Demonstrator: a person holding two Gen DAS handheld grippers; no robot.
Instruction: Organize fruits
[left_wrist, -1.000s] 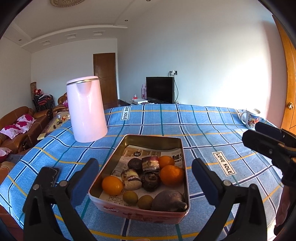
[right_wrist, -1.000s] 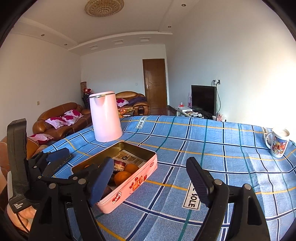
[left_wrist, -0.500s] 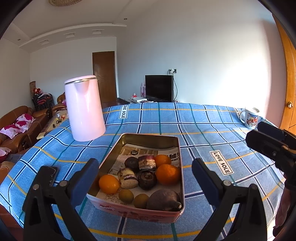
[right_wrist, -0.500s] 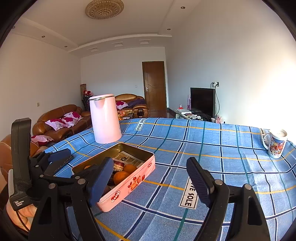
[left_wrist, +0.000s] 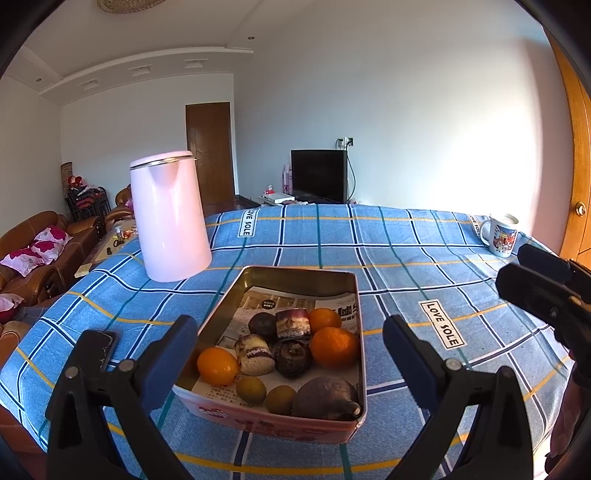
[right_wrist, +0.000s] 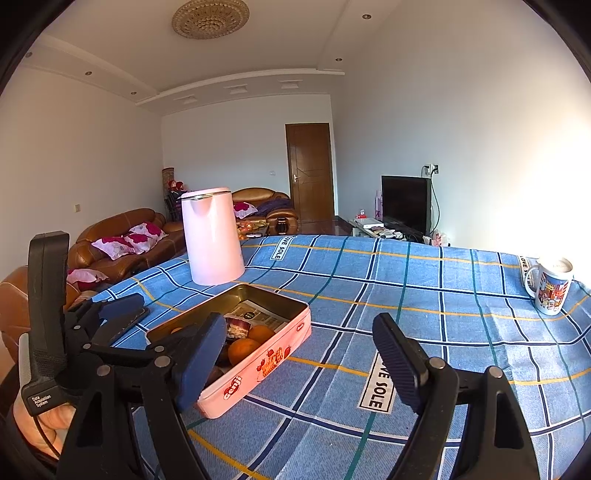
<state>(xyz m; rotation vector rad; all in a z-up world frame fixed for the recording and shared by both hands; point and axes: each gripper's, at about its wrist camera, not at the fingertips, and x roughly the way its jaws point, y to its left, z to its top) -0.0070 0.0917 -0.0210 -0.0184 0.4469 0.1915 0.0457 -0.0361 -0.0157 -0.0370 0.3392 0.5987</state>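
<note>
A pink tin (left_wrist: 225, 321) lined with newspaper sits on the blue checked tablecloth. It holds oranges (left_wrist: 334, 347), kiwis (left_wrist: 251, 389), dark round fruits (left_wrist: 293, 357) and a dark beet-like root (left_wrist: 325, 398). My left gripper (left_wrist: 290, 363) is open, its fingers either side of the tin's near end, above it. My right gripper (right_wrist: 301, 363) is open and empty, to the right of the tin (right_wrist: 273, 363). The right gripper also shows at the right edge of the left wrist view (left_wrist: 543, 291).
A pink kettle (left_wrist: 168, 218) stands behind the tin on the left. A printed mug (right_wrist: 552, 286) stands at the far right edge. A dark phone (left_wrist: 101, 347) lies near the left table edge. Sofas, a door and a TV are beyond the table.
Both grippers have drawn back and risen slightly; the tin and kettle sit a little lower and farther in view. Both grippers stay open.
</note>
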